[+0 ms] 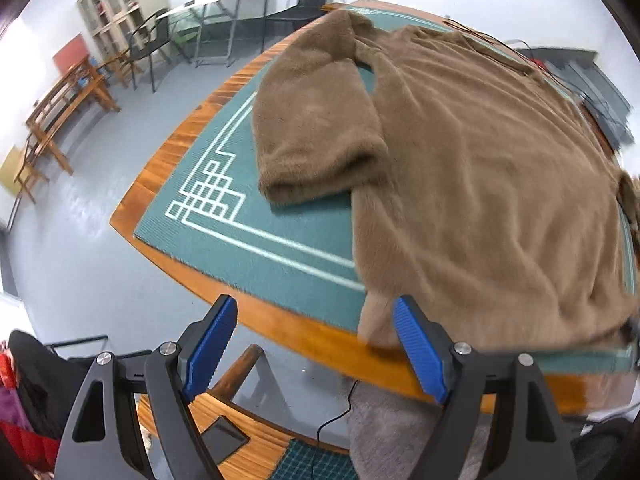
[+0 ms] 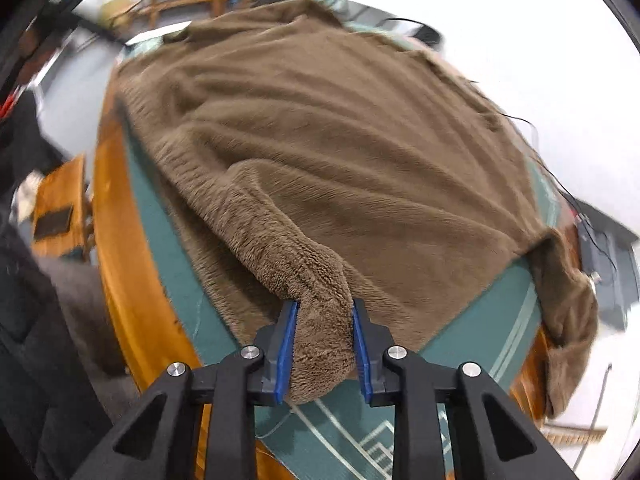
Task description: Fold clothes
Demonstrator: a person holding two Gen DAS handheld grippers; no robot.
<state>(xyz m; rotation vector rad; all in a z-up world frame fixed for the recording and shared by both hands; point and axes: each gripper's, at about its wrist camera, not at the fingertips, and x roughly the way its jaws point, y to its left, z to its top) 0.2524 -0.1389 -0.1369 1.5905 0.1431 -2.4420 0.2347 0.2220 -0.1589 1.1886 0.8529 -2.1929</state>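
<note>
- One brown sweater [image 1: 480, 160] of thick, plush fleece lies spread over a teal mat [image 1: 256, 248], which covers most of the wooden surface [image 1: 168, 152]; its pile looks soft and short, with broad shallow creases running across the body.
- One sleeve [image 1: 316, 120] is folded flat beside the body, its cuff end rounded and blunt; the other sleeve [image 2: 568, 312] droops over the far edge of the surface.
- White line work in a stepped key pattern marks the mat's corner, and the mat's weave looks fine and ribbed; the wood rim around it is glossy orange-brown.
- Left tongs [image 1: 314, 344] hang spread wide above the near rim, blue ridged pads bare, just beside the sweater's hem corner and apart from it.
- Right tongs [image 2: 324, 344] pinch a bunched fold of the sweater's hem, the nubby inner fleece bulging between the blue pads.
- Around the surface: black metal chairs [image 1: 152, 48], a wooden bench [image 1: 68, 96], a beige shelf cabinet [image 1: 120, 0], and a thin black cable [image 1: 340, 408] trailing across the grey floor.
</note>
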